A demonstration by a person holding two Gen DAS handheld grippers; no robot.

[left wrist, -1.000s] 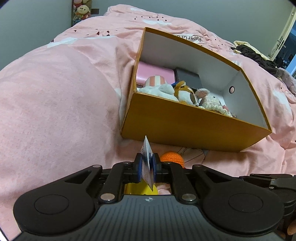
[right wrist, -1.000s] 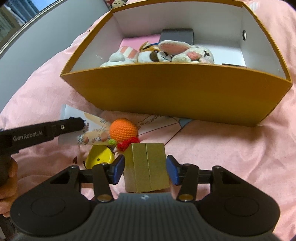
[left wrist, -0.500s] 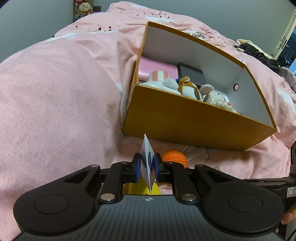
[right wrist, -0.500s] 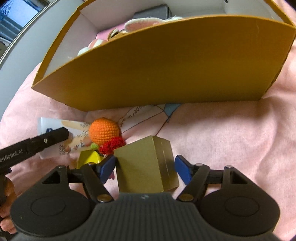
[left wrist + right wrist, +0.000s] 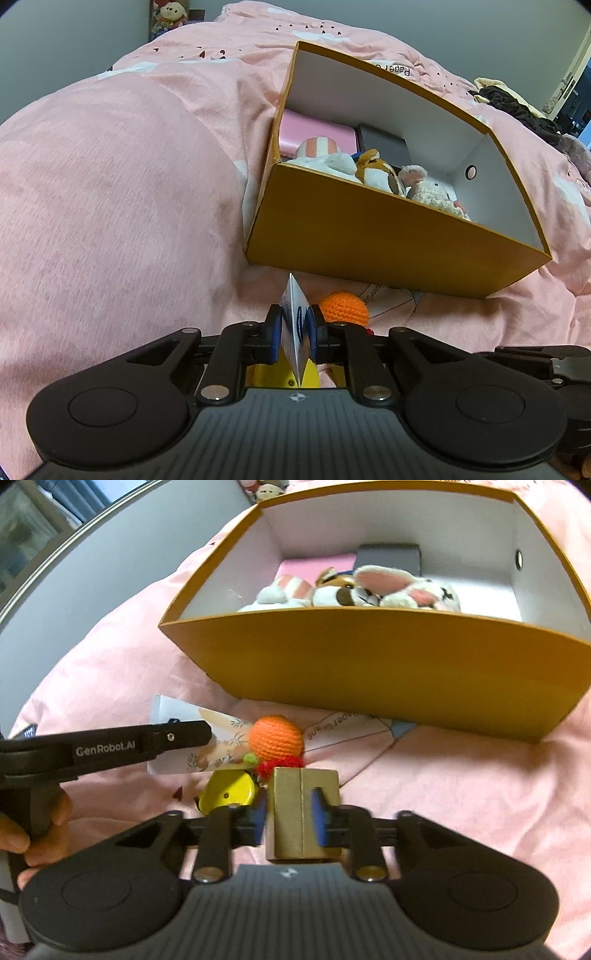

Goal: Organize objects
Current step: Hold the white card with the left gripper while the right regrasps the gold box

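Right tongs (image 5: 288,821) now closing onto gold box (image 5: 303,812), no longer spread; left tongs (image 5: 293,332) still pinching card (image 5: 295,325)

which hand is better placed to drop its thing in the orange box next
Probably the right. The right gripper is closing on the gold box, and the orange box lies straight ahead, open. The left gripper pinches a thin card and sits off the box's corner.
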